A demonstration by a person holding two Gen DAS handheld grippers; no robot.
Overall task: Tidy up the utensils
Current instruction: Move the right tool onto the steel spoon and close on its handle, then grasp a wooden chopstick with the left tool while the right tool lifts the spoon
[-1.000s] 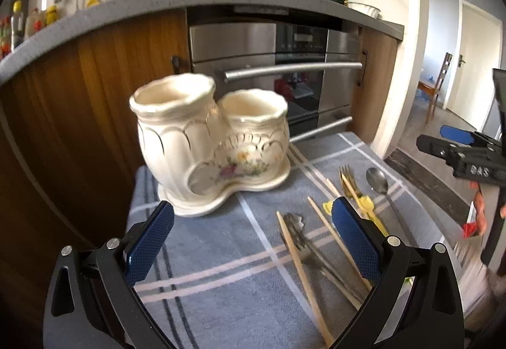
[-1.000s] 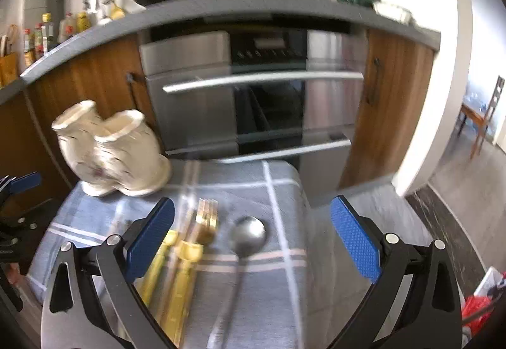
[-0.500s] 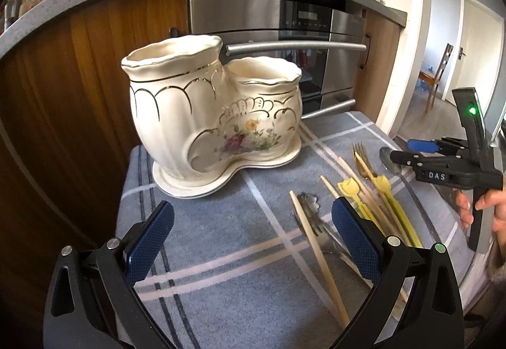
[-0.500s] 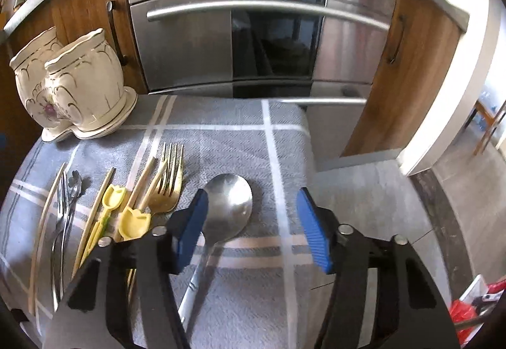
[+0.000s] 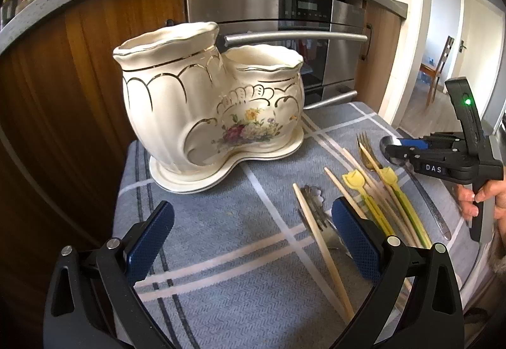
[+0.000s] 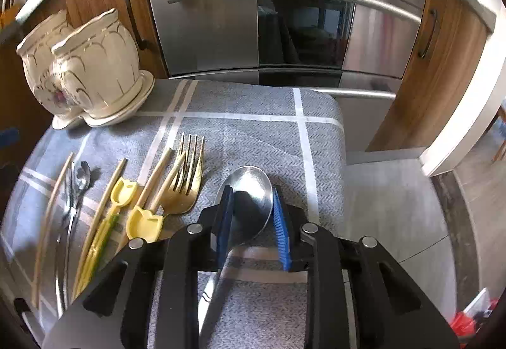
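A cream two-pot ceramic utensil holder [image 5: 208, 115] stands at the back left of a grey checked cloth [image 5: 221, 241]; it also shows in the right wrist view [image 6: 85, 70]. Utensils lie in a row: a silver spoon [image 6: 249, 191], gold forks [image 6: 186, 178], yellow-headed picks [image 6: 126, 191], wooden chopsticks [image 5: 322, 247] and small silver spoons [image 6: 76, 191]. My right gripper [image 6: 251, 210] has closed around the silver spoon's bowl, its blue pads on either side. My left gripper [image 5: 249, 238] is open and empty, low over the cloth in front of the holder.
A steel oven [image 6: 284, 17] with bar handles stands behind the table, wooden cabinets on either side. The table's right edge [image 6: 338, 159] drops to a grey floor. A doorway and a chair [image 5: 439, 70] lie far right.
My right gripper moved down and forward and closed its pads around the spoon's bowl. My left gripper moved lower and closer to the holder, still open.
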